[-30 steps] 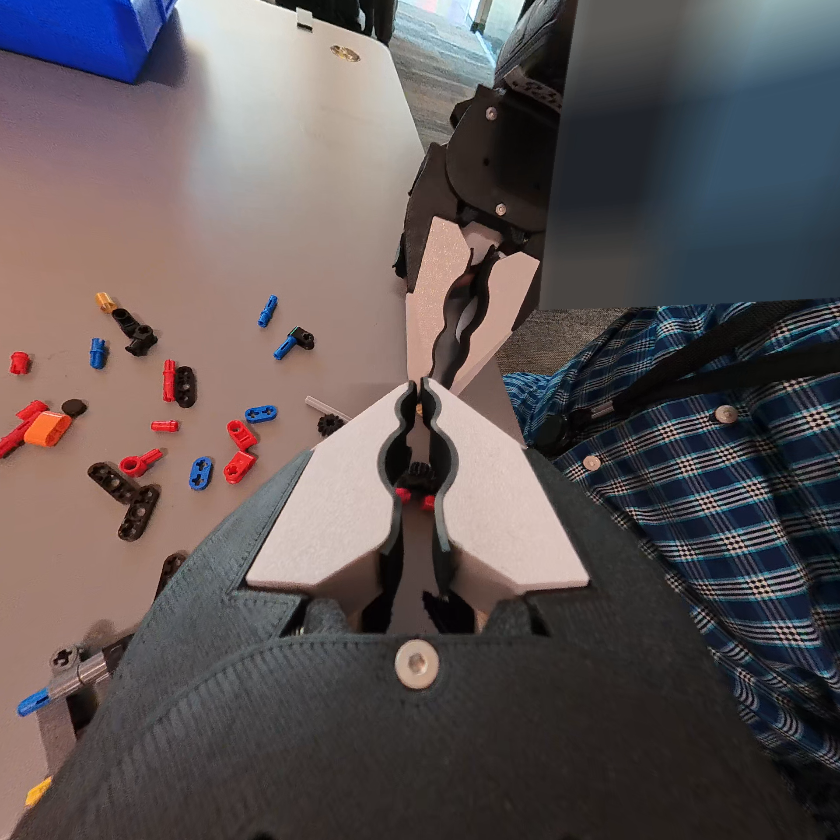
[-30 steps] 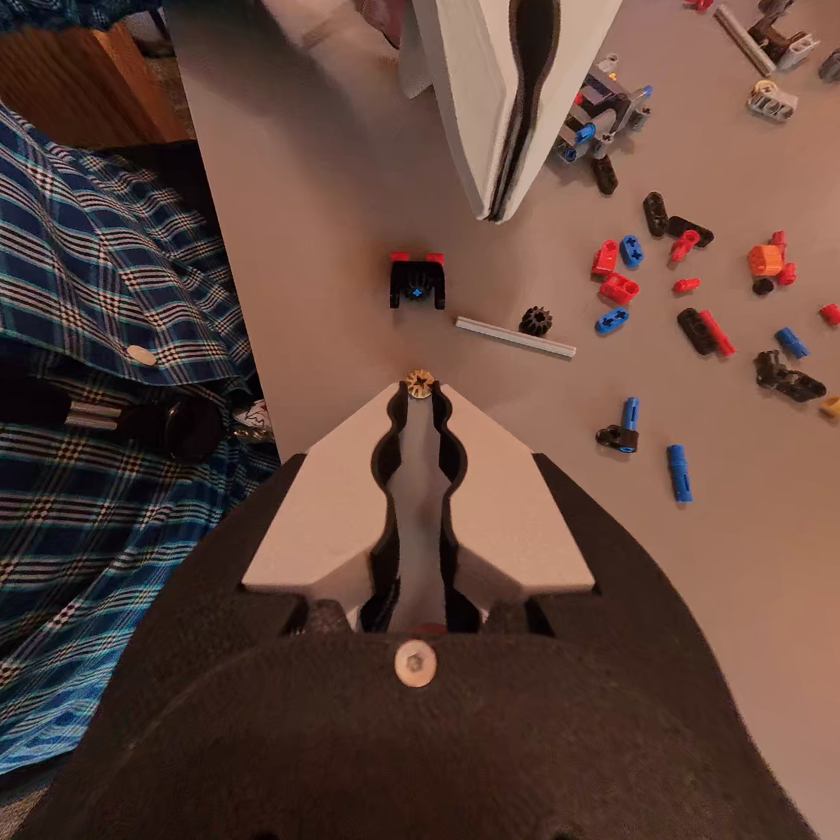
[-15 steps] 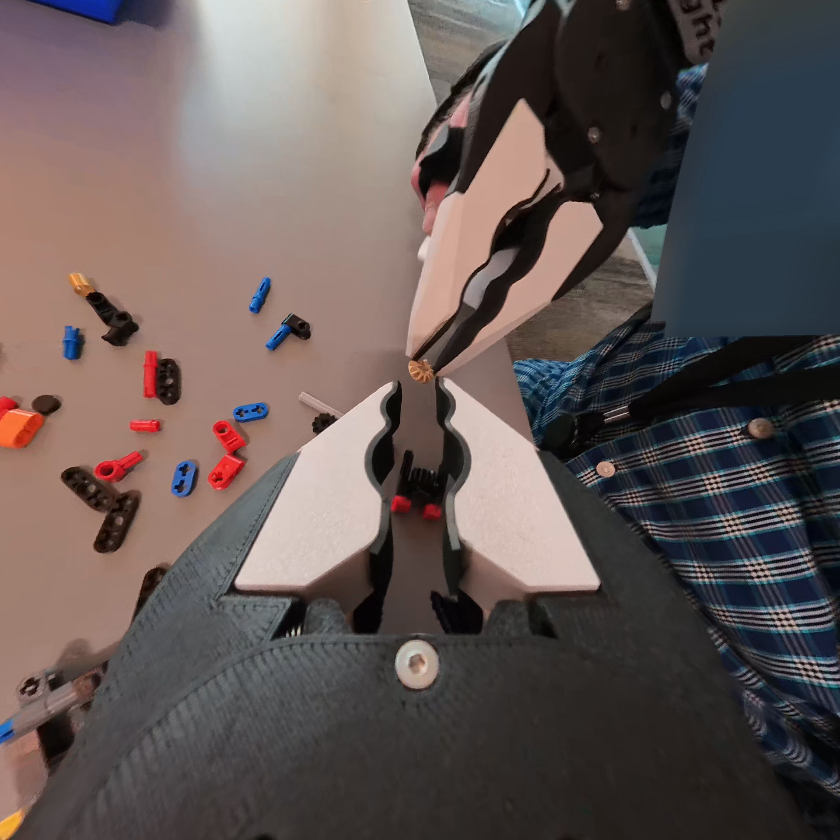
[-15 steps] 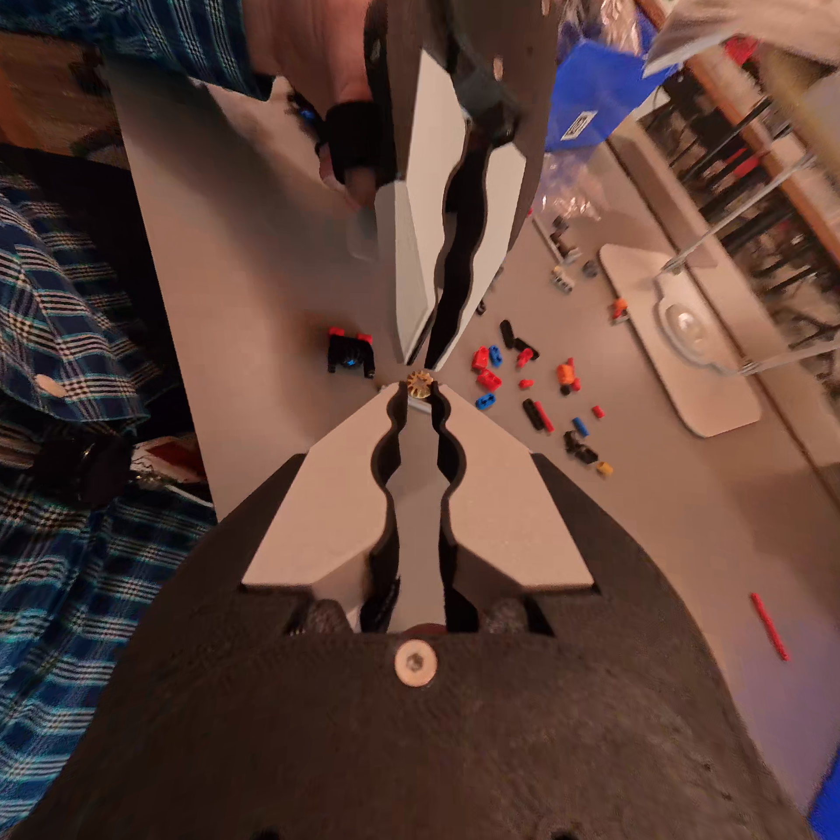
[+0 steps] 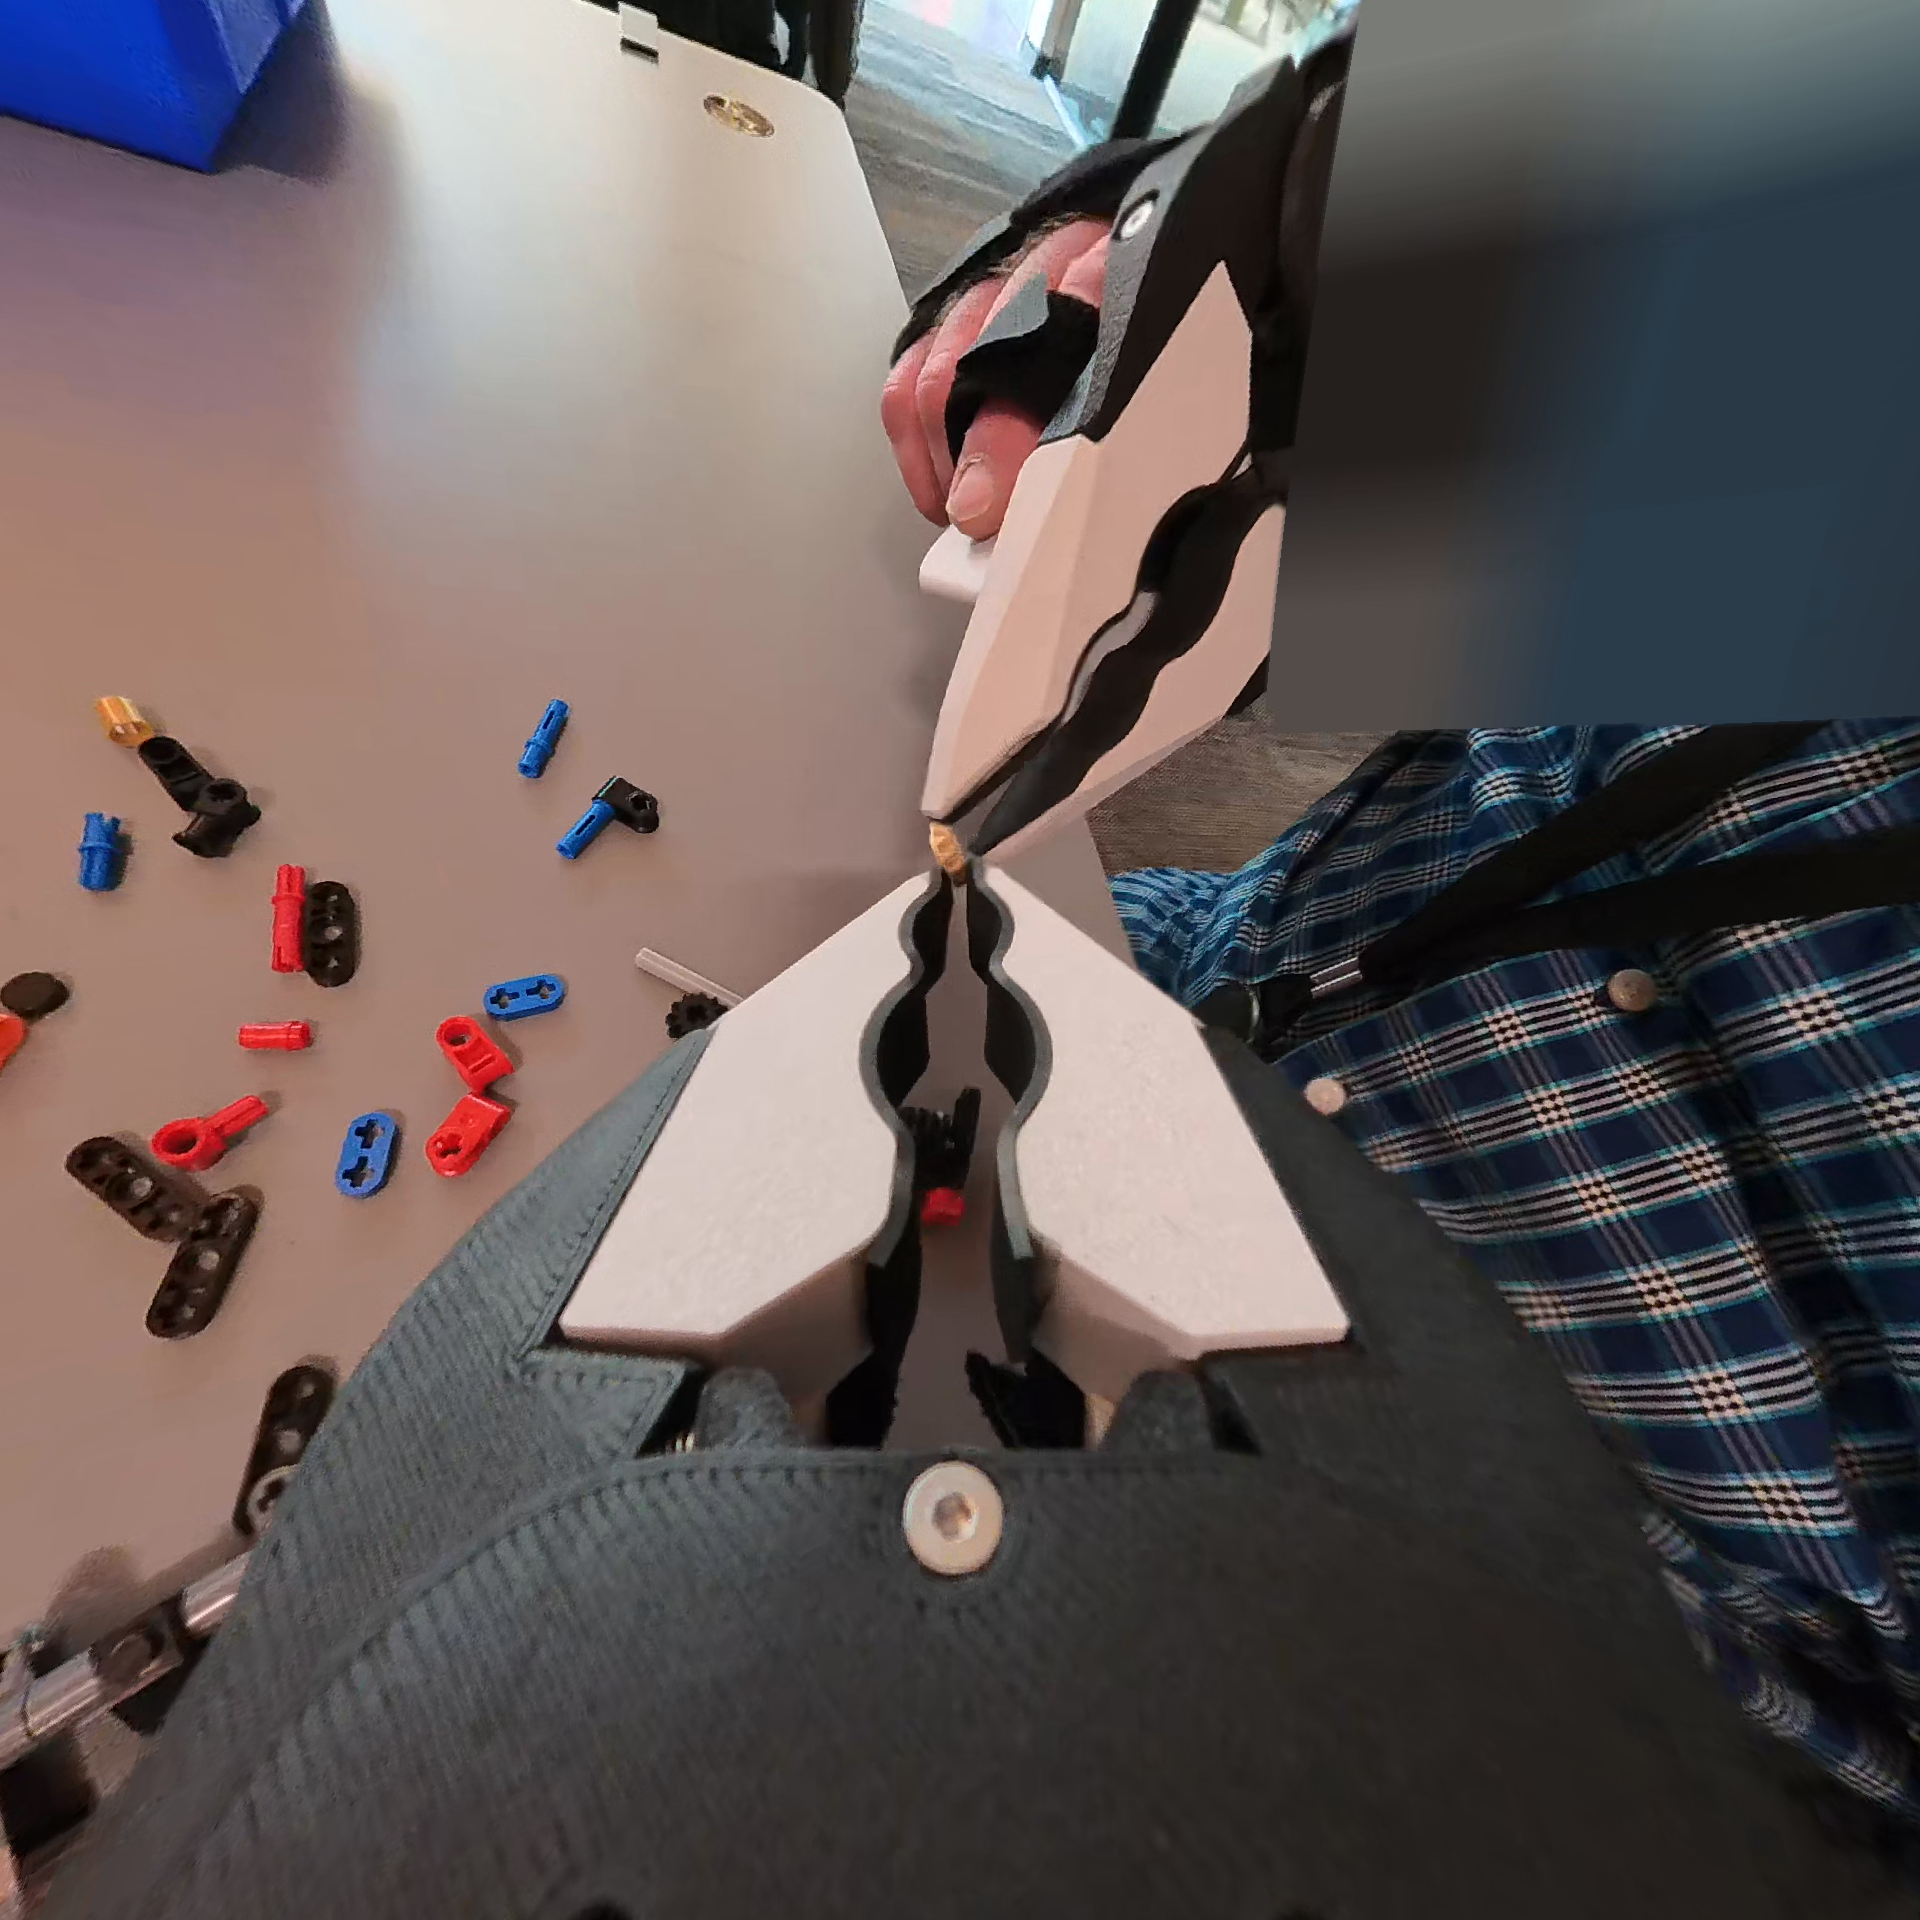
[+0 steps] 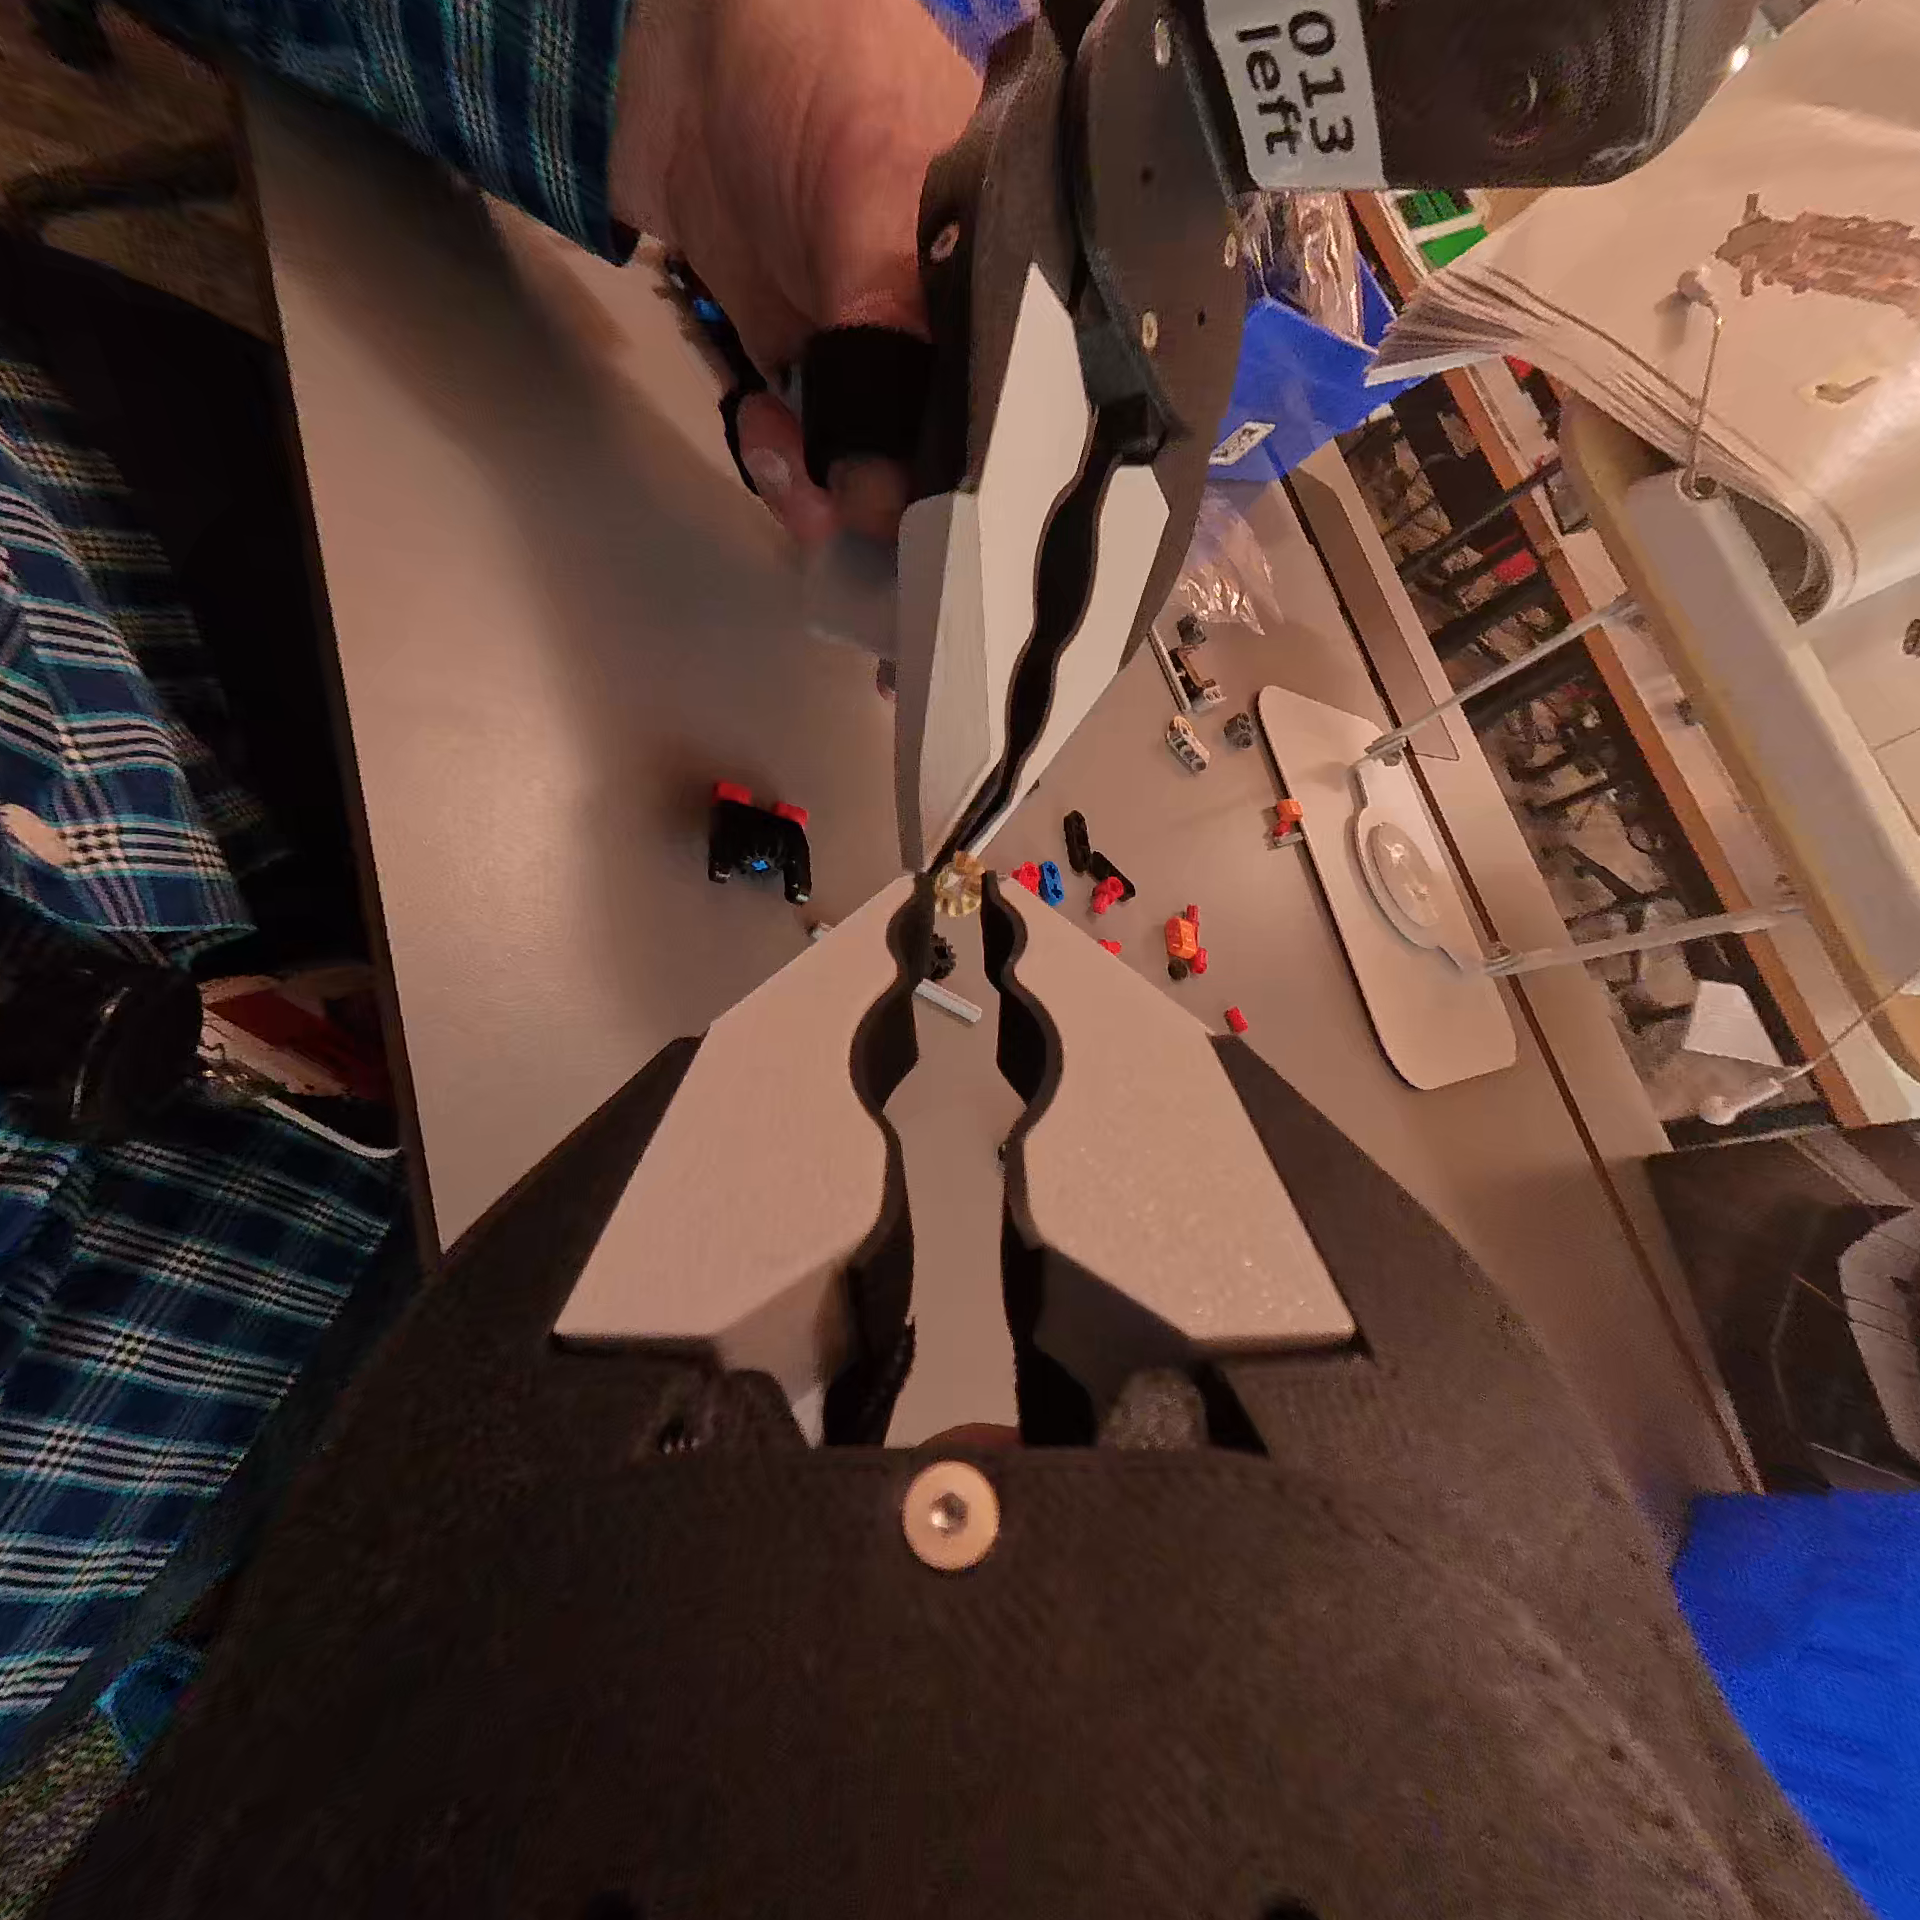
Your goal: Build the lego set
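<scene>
Grey table (image 5: 468,416) strewn with loose pieces (image 5: 473,1049); both jaws clenched on tan gear (image 6: 956,888).

Each camera sits close behind its own gripper's white fingers, looking forward along them and down at the smooth grey tabletop (image 5: 436,436). The views face each other, sharing the small tan toothed gear (image 5: 948,837) (image 6: 956,889) and scattered red, blue and black plastic pieces (image 5: 457,1091) (image 6: 1081,883).

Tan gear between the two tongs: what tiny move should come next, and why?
Probably the left tongs should squeeze gently onto the tan gear. The right tongs pinch it at their very tips, both tips meet there above the table, and letting go early would likely drop it.
</scene>
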A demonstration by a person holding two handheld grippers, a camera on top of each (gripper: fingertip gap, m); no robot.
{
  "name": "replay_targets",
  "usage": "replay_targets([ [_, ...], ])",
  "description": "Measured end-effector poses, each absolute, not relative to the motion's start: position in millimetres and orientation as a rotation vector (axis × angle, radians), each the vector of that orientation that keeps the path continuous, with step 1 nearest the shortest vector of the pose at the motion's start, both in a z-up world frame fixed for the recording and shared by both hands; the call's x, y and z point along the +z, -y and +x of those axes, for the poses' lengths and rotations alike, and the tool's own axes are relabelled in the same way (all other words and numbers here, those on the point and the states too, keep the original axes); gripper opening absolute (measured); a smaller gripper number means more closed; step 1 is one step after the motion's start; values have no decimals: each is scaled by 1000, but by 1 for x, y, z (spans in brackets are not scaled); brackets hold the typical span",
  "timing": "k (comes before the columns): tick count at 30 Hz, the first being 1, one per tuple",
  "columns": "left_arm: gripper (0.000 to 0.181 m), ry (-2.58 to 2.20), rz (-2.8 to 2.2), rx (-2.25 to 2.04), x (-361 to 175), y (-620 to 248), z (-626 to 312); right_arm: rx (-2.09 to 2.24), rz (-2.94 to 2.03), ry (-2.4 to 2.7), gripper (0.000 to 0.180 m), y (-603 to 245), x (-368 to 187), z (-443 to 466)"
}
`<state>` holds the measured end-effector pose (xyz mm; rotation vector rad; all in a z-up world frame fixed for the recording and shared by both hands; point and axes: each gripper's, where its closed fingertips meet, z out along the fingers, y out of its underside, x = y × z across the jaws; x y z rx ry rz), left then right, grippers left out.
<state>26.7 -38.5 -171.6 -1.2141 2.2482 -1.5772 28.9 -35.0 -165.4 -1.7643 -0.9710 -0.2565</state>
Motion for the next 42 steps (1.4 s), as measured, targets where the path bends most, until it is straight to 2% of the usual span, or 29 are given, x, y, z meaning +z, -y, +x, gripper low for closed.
replay_targets([
  [1,2,-2250,-1195,-1540,-173,37,28,-232,-1764,962,8,36,-164,29],
  [6,2,-2308,-1026,-1401,-174,45,23,46,-1833,854,11,40,-162,30],
  [10,2,-2307,-929,-1360,-171,48,22,205,-1860,842,1,44,-166,27],
  [13,2,-2322,-890,-1324,-173,49,21,263,-1875,835,0,45,-169,25],
  [24,2,-2332,-798,-1233,-176,48,19,359,-1875,833,0,47,-170,21],
  [26,1,-2337,-751,-1198,-177,50,18,374,-1887,818,6,46,-172,21],
  [28,1,-2334,-742,-1181,-176,50,19,376,-1890,836,1,47,-174,19],
  [36,2,-2344,-739,-1173,-177,49,17,360,-1898,857,0,47,-174,18],
  [38,8,-2339,-765,-1145,-177,46,18,357,-1918,851,0,46,-177,19],
  [42,35,-2385,-827,-923,-190,21,7,304,-2024,852,1,44,-198,21],
])
